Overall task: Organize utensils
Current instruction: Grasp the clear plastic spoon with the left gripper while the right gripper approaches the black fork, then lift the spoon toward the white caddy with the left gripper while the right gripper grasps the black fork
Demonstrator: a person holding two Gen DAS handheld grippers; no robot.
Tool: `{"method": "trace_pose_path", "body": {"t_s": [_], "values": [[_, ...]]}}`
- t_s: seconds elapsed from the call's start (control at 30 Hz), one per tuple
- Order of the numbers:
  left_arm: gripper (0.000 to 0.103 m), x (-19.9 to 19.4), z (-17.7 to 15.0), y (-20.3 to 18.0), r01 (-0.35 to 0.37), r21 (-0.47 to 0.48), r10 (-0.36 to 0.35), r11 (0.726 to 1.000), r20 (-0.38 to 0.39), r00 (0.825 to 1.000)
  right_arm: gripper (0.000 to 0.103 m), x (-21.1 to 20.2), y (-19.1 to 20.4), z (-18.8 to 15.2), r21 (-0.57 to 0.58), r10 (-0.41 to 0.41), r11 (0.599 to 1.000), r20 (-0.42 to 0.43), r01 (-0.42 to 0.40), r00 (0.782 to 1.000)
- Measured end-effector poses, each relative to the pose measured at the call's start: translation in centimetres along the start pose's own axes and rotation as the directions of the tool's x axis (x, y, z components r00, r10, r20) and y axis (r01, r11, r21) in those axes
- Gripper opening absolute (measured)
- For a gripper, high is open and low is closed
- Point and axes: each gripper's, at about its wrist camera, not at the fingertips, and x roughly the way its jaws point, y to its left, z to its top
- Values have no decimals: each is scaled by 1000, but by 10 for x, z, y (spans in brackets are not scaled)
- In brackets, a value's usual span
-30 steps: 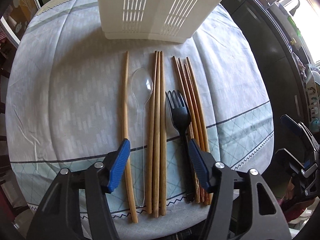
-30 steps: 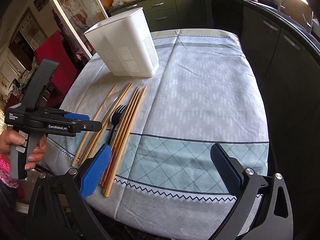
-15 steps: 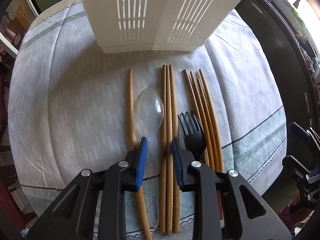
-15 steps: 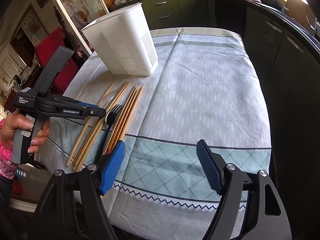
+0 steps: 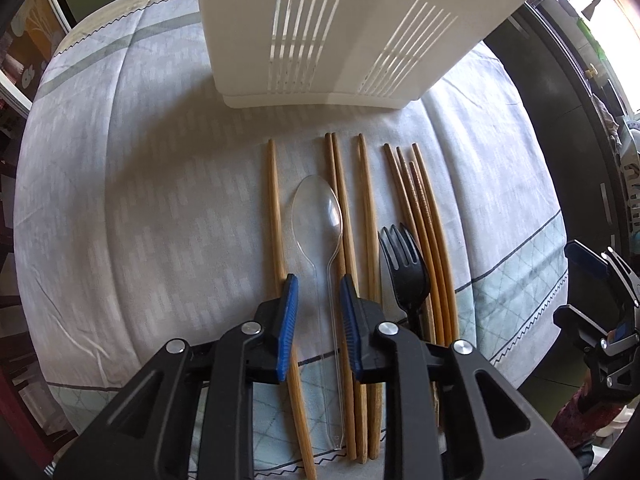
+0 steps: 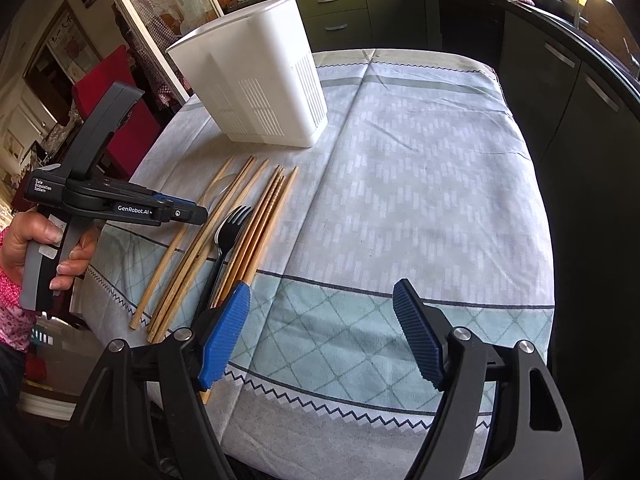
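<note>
My left gripper [image 5: 319,312] part-closed astride the clear spoon [image 5: 320,220] handle without gripping, right gripper [image 6: 320,332] released above the tablecloth [image 6: 420,184]

Glossy clear plastic spoon [image 5: 318,216], matt black plastic fork [image 5: 404,268] and smooth wooden chopsticks [image 5: 275,216] lie on patterned cloth [image 6: 420,184].

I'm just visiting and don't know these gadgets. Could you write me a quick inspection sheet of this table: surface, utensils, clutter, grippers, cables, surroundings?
Surface: patterned tablecloth, wrinkled.
Job's things: clear spoon, black fork and wooden chopsticks lying side by side; white slotted holder stands upright behind them.
Clutter: nothing seen.
Grippers: left gripper narrowed around the spoon's handle, contact unclear; right gripper wide open, holding nothing.
Cables: nothing seen.
Surroundings: dark kitchen cabinets, red chair.
</note>
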Motion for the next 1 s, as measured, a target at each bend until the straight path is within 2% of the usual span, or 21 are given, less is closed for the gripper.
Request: {"method": "trace_pose_path", "body": {"t_s": [0.03,0.13,0.33,0.4,0.5,0.67,0.8,0.87,1.0], "values": [[21,0,0,2,3,-2,-3,1000,3,1000,74,1,2,1,-4,1,1000,-3,-1,1000],[9,0,-1,6,-19,5,19,1000,5,1000,74,3,6,1,-18,-5,1000,-10,5,1000],[9,1,-2,-8,-85,48,84,995,31,996,74,7,13,4,-33,-30,999,-34,29,999],[8,-1,-1,-9,-76,45,75,996,39,996,72,9,19,6,-35,-21,999,-51,19,998],[8,-10,-2,-9,-70,50,66,996,78,995,66,15,33,11,-45,9,999,-95,-13,995],[8,-39,-11,-6,-37,51,28,998,165,986,40,38,66,19,-81,11,996,-184,-26,983],[8,-67,-23,-2,-27,47,14,999,251,968,33,65,86,23,-81,4,996,-242,-24,970],[8,-78,-31,-6,-36,59,18,998,286,958,25,78,94,25,-78,-7,997,-261,-13,965],[8,-93,-40,-1,-29,75,4,997,314,950,24,97,105,27,-64,-9,998,-303,-11,953]]}}
